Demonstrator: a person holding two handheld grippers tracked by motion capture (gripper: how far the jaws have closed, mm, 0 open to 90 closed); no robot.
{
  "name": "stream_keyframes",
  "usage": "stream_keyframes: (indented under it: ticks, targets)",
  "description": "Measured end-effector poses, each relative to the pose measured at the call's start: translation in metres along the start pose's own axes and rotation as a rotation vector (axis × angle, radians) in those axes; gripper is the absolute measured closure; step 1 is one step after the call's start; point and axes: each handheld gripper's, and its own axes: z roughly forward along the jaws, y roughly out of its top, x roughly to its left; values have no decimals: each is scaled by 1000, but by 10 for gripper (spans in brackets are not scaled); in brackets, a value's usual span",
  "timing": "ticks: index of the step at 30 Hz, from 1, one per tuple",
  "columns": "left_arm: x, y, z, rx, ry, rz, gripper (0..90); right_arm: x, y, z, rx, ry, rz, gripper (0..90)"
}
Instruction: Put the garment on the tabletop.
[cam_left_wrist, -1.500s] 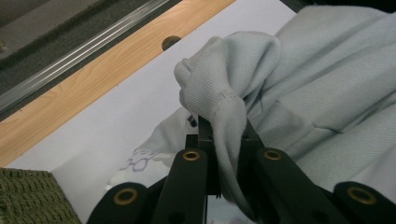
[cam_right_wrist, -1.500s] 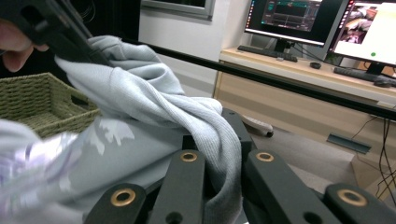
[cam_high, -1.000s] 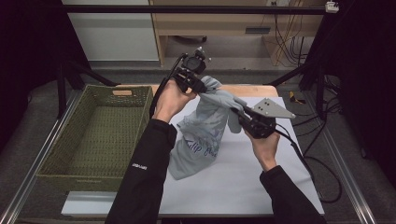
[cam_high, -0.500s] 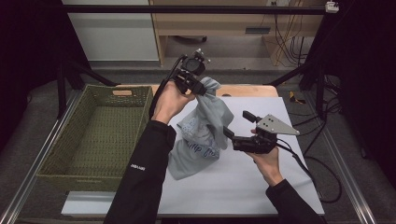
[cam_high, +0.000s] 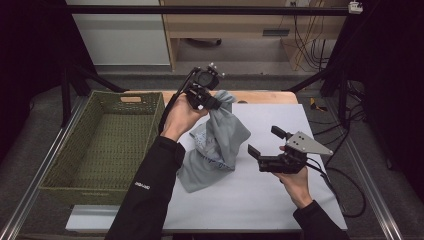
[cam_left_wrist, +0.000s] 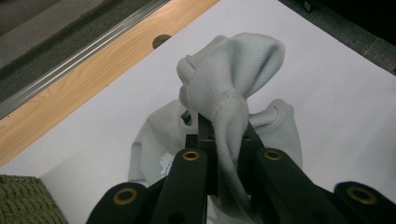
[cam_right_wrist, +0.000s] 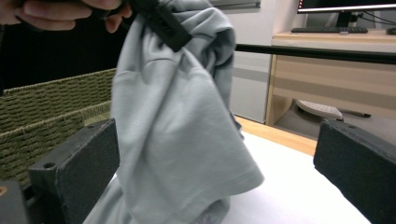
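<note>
Released since a second ago: grey shirt (cam_high: 216, 145) no longer held by right gripper (cam_high: 263, 141), which has let go, dropped lower and drawn back toward the table's right edge. Jaws spread wide now, nothing between them; in the right gripper view, pads (cam_right_wrist: 77, 161) standing well apart with the shirt (cam_right_wrist: 177, 121) hanging just beyond.

Still pinched at the top by left gripper (cam_high: 212, 102), lifted near the table's far edge, jaws closed tight on a bunched fold of ribbed cloth (cam_left_wrist: 219, 100). Hanging down from that grip, lower part pooled on the white sheet (cam_high: 280, 200) near the table's middle, printed side partly showing.

Green woven basket (cam_high: 60, 165) sitting off the table's left edge, beside the left forearm in a black sleeve (cam_high: 150, 195). Strip of bare wood (cam_high: 265, 96) along the far edge.
</note>
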Motion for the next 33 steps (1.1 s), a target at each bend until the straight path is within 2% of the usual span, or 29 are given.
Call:
stream_keyframes:
  ticks: [6,9,12,13,16,17,18,20,21,23,26,27,29,33]
  targets:
    - [-4,-10,8,-4,-10,19,845,-9,-14,-10,26,-18,-7,8]
    - [-5,-17,15,-15,-13,4,845,-14,-22,-16,29,-28,7,6]
    - [-5,-24,22,-1,-17,21,843,-19,-30,-21,43,-35,3,5]
    - [-5,-26,24,1,-16,28,843,-21,-35,-22,24,-35,13,5]
    - [-7,-30,29,8,-22,35,842,-22,-38,-25,38,-37,30,5]
    - [-8,-30,30,18,-26,42,842,-24,-40,-26,41,-36,2,5]
    - [-9,-31,32,15,-26,36,841,-25,-42,-27,39,-40,10,5]
    - [-10,-31,36,35,-22,55,840,-26,-45,-30,48,-43,36,4]
    - [-10,-31,38,28,-24,49,840,-27,-47,-31,43,-42,27,4]
    - [-13,-32,43,24,-33,42,839,-28,-52,-35,49,-46,54,4]
    - [-15,-35,51,41,-40,56,838,-30,-55,-37,48,-40,47,4]
    - [-16,-36,54,37,-37,49,838,-30,-56,-38,54,-38,61,4]
    - [-18,-38,60,38,-34,50,835,-32,-59,-39,55,-40,45,4]
    - [-20,-43,72,60,-48,51,824,-33,-61,-42,58,-48,55,4]
